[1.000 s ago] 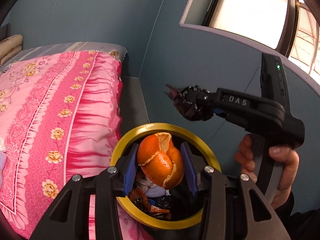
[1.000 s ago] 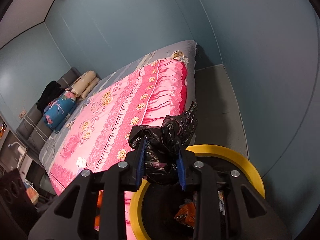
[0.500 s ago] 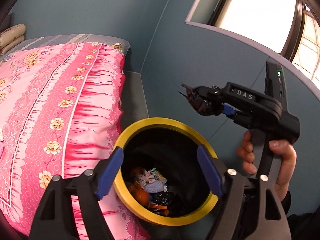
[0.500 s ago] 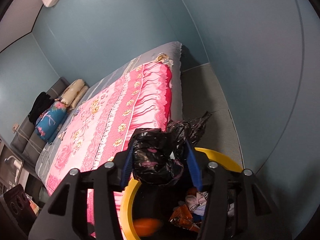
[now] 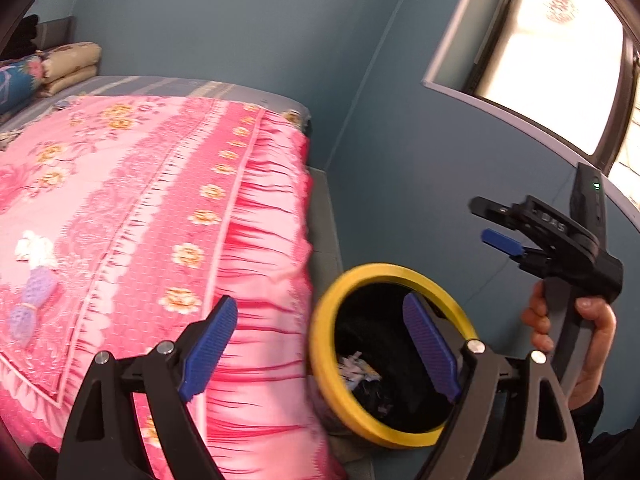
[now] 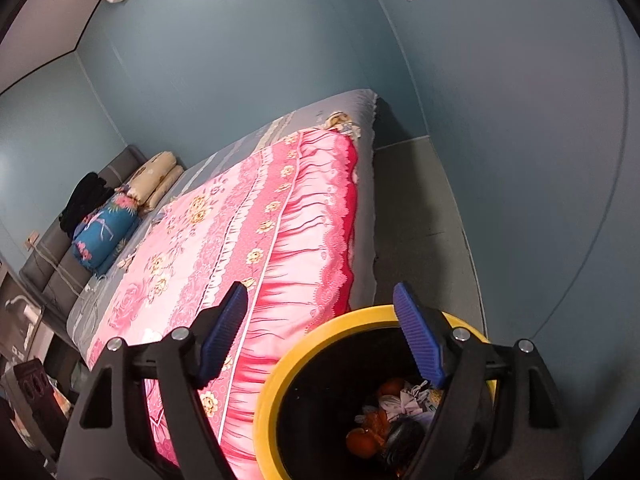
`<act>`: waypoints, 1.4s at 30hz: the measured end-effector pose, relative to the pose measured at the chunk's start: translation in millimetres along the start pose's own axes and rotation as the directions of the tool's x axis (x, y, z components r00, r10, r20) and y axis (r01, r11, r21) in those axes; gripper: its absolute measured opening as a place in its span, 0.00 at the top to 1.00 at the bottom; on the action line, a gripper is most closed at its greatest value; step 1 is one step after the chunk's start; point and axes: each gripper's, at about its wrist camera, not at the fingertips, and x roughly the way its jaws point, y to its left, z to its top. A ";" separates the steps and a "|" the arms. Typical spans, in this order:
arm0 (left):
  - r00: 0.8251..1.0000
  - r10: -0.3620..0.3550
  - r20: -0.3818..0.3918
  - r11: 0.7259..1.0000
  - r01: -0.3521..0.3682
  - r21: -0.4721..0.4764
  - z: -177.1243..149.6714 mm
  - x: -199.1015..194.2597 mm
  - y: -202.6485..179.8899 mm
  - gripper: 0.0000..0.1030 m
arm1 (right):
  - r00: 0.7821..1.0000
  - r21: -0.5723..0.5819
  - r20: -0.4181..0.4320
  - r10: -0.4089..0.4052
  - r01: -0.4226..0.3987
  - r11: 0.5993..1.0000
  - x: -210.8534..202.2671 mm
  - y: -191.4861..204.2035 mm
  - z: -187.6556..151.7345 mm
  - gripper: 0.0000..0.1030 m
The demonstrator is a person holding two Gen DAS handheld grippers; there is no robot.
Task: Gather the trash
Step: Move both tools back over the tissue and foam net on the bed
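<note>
Now both loads are gone from the jaws: a second ago the left gripper pinched an orange peel and the right gripper a crumpled black bag, and neither is between the pads any more. Both sets of jaws are opening with nothing in them. Orange pieces and a dark lump lie among the wrappers in the yellow-rimmed bin, so both drops appear to have landed and this round of collecting looks done. The bin stands on the floor against the bed, beneath the right gripper's right finger. The left gripper has swung towards the bed, leaving the bin behind its right pad. On the pink cover, white and purple scraps lie well left of it, probably next.
</note>
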 end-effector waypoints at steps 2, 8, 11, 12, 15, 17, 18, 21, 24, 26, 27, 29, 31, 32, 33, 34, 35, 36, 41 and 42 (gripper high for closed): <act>1.000 0.022 0.012 1.000 -0.022 -0.015 0.4 -5.5 11.2 0.21 | 1.000 -0.028 -0.014 0.023 -0.024 0.999 6.0 14.1 1.3 0.29; 0.995 0.094 0.038 0.993 -0.091 -0.077 1.2 -24.3 53.4 0.21 | 0.994 -0.118 -0.059 0.095 -0.102 0.988 30.8 62.6 4.1 0.29; 0.989 0.139 0.050 0.986 -0.133 -0.100 1.2 -34.4 75.5 0.21 | 0.988 -0.169 -0.078 0.132 -0.144 0.975 43.9 93.7 3.9 0.29; 0.987 0.150 0.052 0.984 -0.144 -0.106 0.9 -37.5 81.3 0.21 | 0.986 -0.183 -0.084 0.141 -0.154 0.971 47.7 102.0 3.2 0.29; 0.979 0.193 0.061 0.974 -0.184 -0.130 -0.9 -46.7 105.1 0.20 | 0.975 -0.228 -0.122 0.185 -0.209 0.951 68.9 135.0 0.9 0.28; 0.970 0.233 0.062 0.964 -0.222 -0.149 -3.4 -50.8 124.3 0.20 | 0.964 -0.243 -0.157 0.217 -0.250 0.937 82.9 154.1 -0.3 0.27; 0.967 0.248 0.059 0.959 -0.236 -0.158 -4.8 -52.2 132.4 0.20 | 0.959 -0.249 -0.172 0.225 -0.263 0.932 90.1 161.9 -1.2 0.27; 0.958 0.284 0.045 0.942 -0.270 -0.200 -9.1 -54.9 161.2 0.20 | 0.940 -0.283 -0.230 0.251 -0.311 0.907 115.6 195.6 -8.6 0.27; 0.949 0.314 0.031 0.924 -0.298 -0.238 -13.1 -57.4 189.2 0.20 | 0.917 -0.317 -0.294 0.271 -0.360 0.877 144.4 229.1 -17.9 0.27; 0.943 0.332 0.020 0.912 -0.316 -0.263 -15.2 -57.7 208.4 0.20 | 0.895 -0.350 -0.352 0.274 -0.397 0.848 170.5 257.0 -27.7 0.27; 0.941 0.339 0.015 0.906 -0.322 -0.274 -16.0 -57.8 216.5 0.20 | 0.888 -0.359 -0.370 0.272 -0.407 0.840 178.8 265.3 -31.1 0.27; 0.936 0.352 -0.001 0.893 -0.336 -0.300 -19.0 -55.9 237.5 0.20 | 0.865 -0.377 -0.426 0.264 -0.436 0.817 202.6 289.2 -41.5 0.27; 0.933 0.359 -0.014 0.882 -0.345 -0.321 -20.8 -53.4 251.9 0.20 | 0.849 -0.381 -0.462 0.256 -0.451 0.807 216.5 304.5 -47.4 0.27; 0.932 0.362 -0.024 0.874 -0.348 -0.338 -22.6 -50.7 262.5 0.20 | 0.831 -0.381 -0.495 0.253 -0.469 0.797 229.7 316.1 -53.1 0.27; 0.931 0.363 -0.035 0.868 -0.352 -0.350 -23.8 -47.3 269.1 0.20 | 0.821 -0.384 -0.517 0.244 -0.476 0.791 240.4 325.0 -58.0 0.27; 0.931 0.363 -0.044 0.864 -0.353 -0.358 -24.9 -44.3 275.7 0.20 | 0.812 -0.389 -0.535 0.233 -0.481 0.786 249.5 332.9 -62.2 0.27; 0.931 0.362 -0.055 0.862 -0.356 -0.362 -25.9 -40.8 281.6 0.20 | 0.795 -0.396 -0.566 0.218 -0.494 0.774 262.9 344.9 -69.5 0.27; 0.930 0.361 -0.063 0.860 -0.359 -0.362 -26.8 -38.6 285.0 0.20 | 0.782 -0.398 -0.588 0.208 -0.503 0.767 274.5 354.2 -75.0 0.27; 0.930 0.349 -0.113 0.853 -0.366 -0.372 -30.8 -19.5 311.8 0.20 | 0.711 -0.411 -0.686 0.153 -0.552 0.726 327.7 390.0 -104.2 0.27; 0.929 0.350 -0.119 0.851 -0.368 -0.375 -31.7 -17.3 315.6 0.20 | 0.702 -0.417 -0.698 0.138 -0.556 0.719 339.2 398.2 -110.9 0.27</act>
